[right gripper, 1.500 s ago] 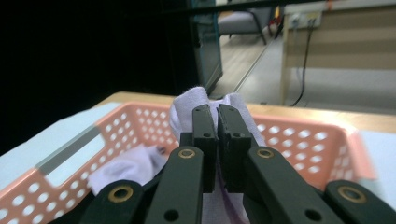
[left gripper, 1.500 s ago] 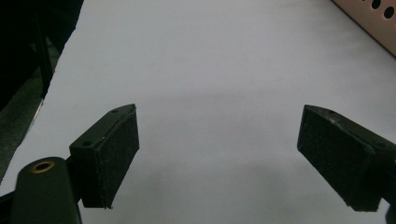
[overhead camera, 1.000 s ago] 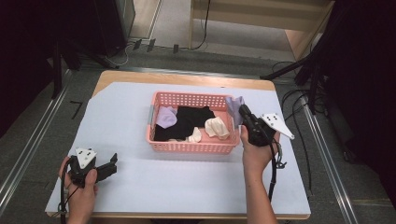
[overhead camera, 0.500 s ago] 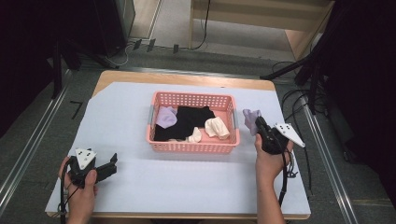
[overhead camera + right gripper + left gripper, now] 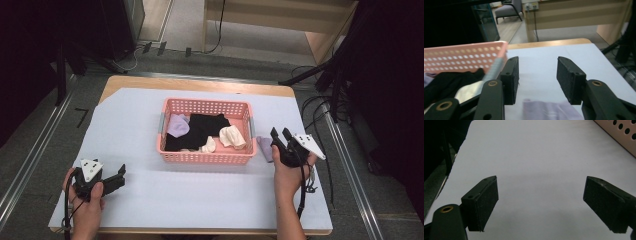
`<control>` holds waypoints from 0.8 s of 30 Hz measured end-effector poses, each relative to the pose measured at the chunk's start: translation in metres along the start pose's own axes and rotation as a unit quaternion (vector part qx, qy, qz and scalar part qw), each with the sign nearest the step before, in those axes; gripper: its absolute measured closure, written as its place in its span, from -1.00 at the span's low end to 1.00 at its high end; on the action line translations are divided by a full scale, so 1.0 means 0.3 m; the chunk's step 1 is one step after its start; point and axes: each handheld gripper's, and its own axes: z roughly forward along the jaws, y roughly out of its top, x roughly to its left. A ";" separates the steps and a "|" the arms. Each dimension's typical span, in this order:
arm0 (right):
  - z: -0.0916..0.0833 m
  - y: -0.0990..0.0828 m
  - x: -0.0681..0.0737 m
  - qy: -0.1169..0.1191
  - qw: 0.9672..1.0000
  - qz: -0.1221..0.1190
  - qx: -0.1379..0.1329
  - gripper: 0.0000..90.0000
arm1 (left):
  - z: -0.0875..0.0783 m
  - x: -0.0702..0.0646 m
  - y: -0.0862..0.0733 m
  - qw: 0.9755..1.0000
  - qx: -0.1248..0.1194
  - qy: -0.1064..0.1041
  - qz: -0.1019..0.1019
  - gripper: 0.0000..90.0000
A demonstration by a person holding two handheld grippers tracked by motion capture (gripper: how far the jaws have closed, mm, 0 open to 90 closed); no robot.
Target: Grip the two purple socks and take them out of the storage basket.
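High view looks forward and down from above the person's side over the whole surface (image 5: 210, 200); both claw views sit low and close, each sharing the pink basket (image 5: 206, 131) with it

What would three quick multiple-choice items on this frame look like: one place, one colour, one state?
1. Where does the small lilac cloth lie?
A. on the white table cover, right of the pink perforated plastic basket
B. inside the basket
C. between the left gripper's pads

2. What colour is the largest garment in the basket?
A. black
B. red
C. green

3. How does the right gripper stand?
A. shut on the cloth
B. jaws apart, nothing between them
C. shut on the basket rim

Key: 1 A, the high view shows it flat beside the basket wall. 2 A, a black piece fills the middle. 3 B, its own view shows a bare gap, the cloth below; its jaws have just been opening.
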 end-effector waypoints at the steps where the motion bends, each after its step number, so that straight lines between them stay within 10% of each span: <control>1: 0.001 0.007 0.016 0.005 1.000 -0.002 -0.001 0.15 | 0.000 0.000 0.000 1.000 0.000 0.000 0.000 -0.70; 24: 0.105 0.108 0.403 0.094 0.993 -0.066 -0.001 0.09 | 0.001 0.002 -0.001 1.000 -0.002 -0.001 -0.002 -0.70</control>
